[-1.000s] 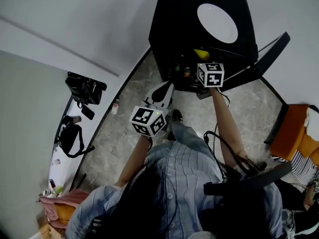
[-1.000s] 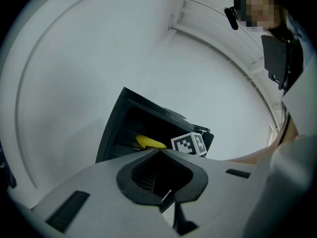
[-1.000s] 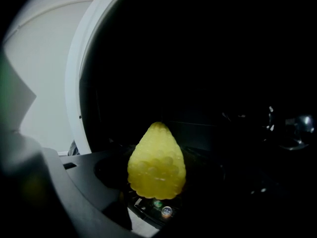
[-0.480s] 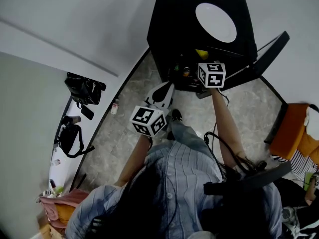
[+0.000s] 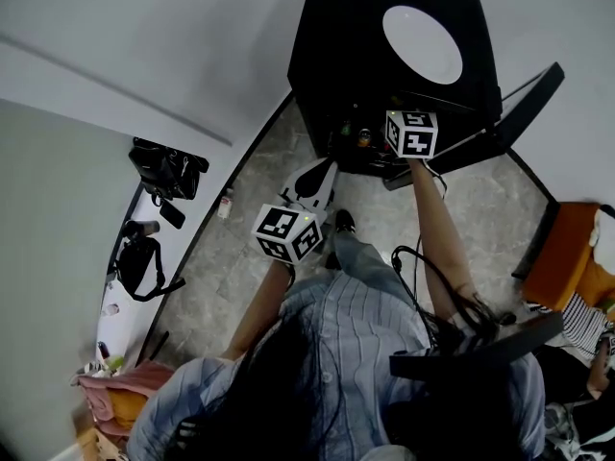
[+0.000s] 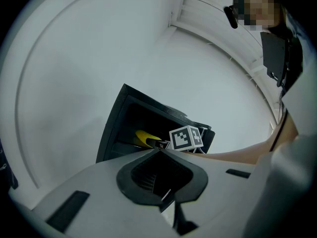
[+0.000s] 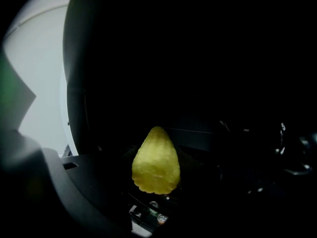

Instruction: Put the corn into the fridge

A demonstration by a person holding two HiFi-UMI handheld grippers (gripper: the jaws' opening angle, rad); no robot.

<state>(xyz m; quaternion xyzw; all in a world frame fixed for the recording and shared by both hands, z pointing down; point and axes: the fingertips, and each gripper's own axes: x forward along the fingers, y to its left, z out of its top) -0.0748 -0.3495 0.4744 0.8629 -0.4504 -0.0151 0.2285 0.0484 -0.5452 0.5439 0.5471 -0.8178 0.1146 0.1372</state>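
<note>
The corn point(image 7: 156, 161) is a yellow cob pointing away from me in the right gripper view, with the dark inside of the black fridge point(image 5: 384, 75) all around it. My right gripper point(image 7: 153, 190) is shut on its near end. In the head view that gripper's marker cube point(image 5: 411, 133) sits at the fridge's open front and hides the cob. The left gripper view shows the corn point(image 6: 143, 138) just inside the fridge point(image 6: 116, 128). My left gripper point(image 6: 159, 150) is shut on nothing, held back well short of the fridge; its cube point(image 5: 286, 232) hangs over the floor.
A white round plate point(image 5: 423, 43) lies on the fridge top. The fridge door point(image 5: 519, 104) stands open to the right. Small bottles point(image 5: 363, 138) sit inside. Black bags point(image 5: 168, 171) rest on a white ledge at left; an orange seat point(image 5: 567, 257) is at right.
My right gripper has pushed slightly further into the fridge with the corn, so the cob no longer shows in the head view. The left gripper has stayed put.
</note>
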